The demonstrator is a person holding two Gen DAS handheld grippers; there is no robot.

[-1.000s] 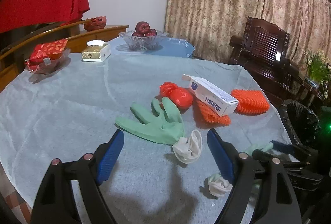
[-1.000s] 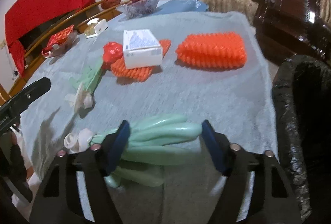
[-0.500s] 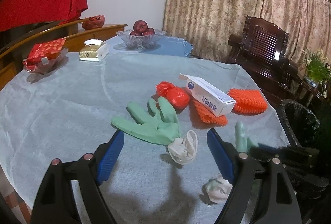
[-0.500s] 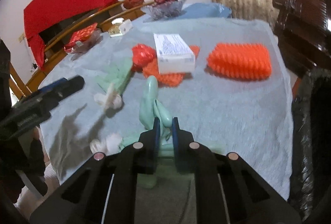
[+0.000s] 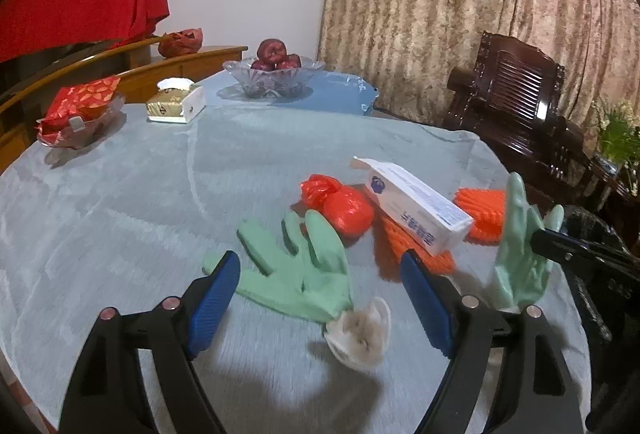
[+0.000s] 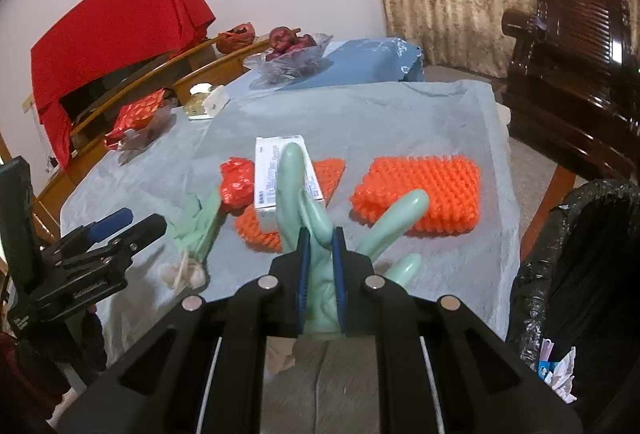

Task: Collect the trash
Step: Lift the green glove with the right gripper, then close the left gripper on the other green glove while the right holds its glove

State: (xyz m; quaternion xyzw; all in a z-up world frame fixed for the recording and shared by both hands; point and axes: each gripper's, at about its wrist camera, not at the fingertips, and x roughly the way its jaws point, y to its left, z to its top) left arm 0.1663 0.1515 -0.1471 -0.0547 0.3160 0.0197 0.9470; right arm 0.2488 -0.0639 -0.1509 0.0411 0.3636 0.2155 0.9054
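Trash covers the near half of the table (image 5: 120, 193): a green glove (image 5: 296, 266) lying flat, a red wad (image 5: 344, 205), a white box (image 5: 416, 205) and orange pads (image 6: 416, 193). We hold a second glove (image 6: 320, 234) in the right gripper (image 6: 320, 274), whose jaws have just closed on its palm, fingers splayed upward, clear of the cloth. It may slip, we judge, since the pinch is thin and the rubber floppy, or its dangling cuff may snag the bin (image 6: 580, 254) rim at our right. The left gripper (image 5: 320, 298) hangs wide and empty, tilted down just before the flat glove.
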